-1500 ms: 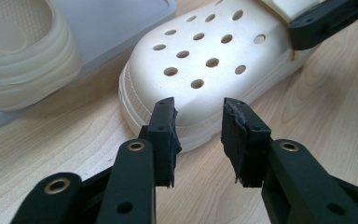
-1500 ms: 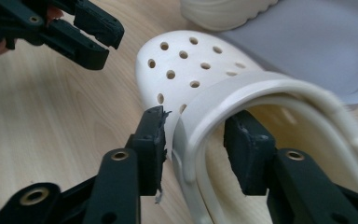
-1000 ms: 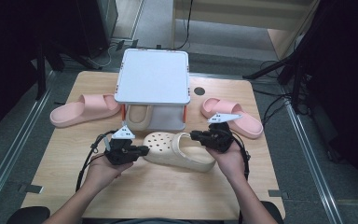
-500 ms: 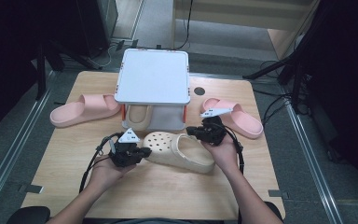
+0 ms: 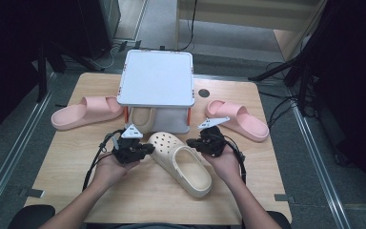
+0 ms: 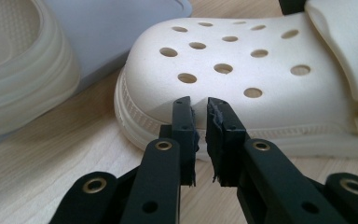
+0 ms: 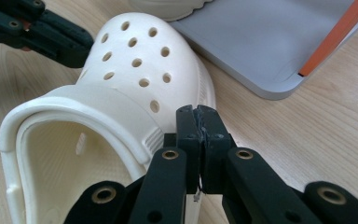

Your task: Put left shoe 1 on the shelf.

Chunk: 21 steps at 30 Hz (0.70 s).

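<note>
The cream perforated clog (image 5: pixel 181 162) lies on the wooden surface (image 5: pixel 76 157) just in front of the grey two-tier rack (image 5: pixel 157 78), between the two claws. The job in hand looks like nudging and turning this clog so it can go in beside its mate (image 5: pixel 140 119), which already sits on the rack's lower level.

The left claw (image 6: pixel 200 105) rests its tips against the side of the toe cap, low and just above the sole rim; its jaws have just been opening a little and stand a narrow slit apart, with nothing between them. The right claw (image 7: pixel 196 114) is pressed fully together, holding nothing, and sits right at the clog's other flank, by the ribbed end of the heel strap.

To do this well, I would push with both closed tips low on the sole, one at the toe and one near the strap, so the shoe pivots flat rather than tipping. Keep the toe clear of the rack's edge while turning.

In the high view the clog's long axis runs diagonally: the holed toe points up-left toward the rack, and the open heel points down-right toward the person.
</note>
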Motion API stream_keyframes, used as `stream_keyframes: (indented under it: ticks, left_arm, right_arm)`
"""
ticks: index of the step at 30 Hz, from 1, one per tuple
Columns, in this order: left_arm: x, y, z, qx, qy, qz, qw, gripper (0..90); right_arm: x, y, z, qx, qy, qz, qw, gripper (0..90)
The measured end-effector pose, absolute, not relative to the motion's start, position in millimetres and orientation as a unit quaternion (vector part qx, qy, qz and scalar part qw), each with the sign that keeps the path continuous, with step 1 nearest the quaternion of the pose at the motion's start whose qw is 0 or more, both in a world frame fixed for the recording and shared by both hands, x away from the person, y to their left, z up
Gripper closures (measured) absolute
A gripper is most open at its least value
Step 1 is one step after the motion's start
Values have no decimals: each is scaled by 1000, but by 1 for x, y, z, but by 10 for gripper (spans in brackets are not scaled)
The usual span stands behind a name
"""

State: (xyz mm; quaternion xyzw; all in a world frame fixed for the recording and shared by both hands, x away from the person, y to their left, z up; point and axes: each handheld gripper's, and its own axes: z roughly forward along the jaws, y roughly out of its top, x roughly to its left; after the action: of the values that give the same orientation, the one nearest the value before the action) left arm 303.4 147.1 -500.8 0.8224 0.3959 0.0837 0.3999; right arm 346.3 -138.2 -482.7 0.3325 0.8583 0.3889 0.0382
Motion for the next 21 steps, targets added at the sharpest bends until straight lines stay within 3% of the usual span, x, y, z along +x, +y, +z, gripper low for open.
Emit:
stream_keyframes:
  ticks: [10, 21]
  left_arm:
    - [319, 139, -499, 823, 400, 77, 395, 833]
    - [333, 136, -498, 825, 400, 70, 393, 820]
  right_arm:
    - [331, -142, -485, 359, 842, 402, 17, 887]
    - [314, -136, -483, 357, 837, 414, 31, 900]
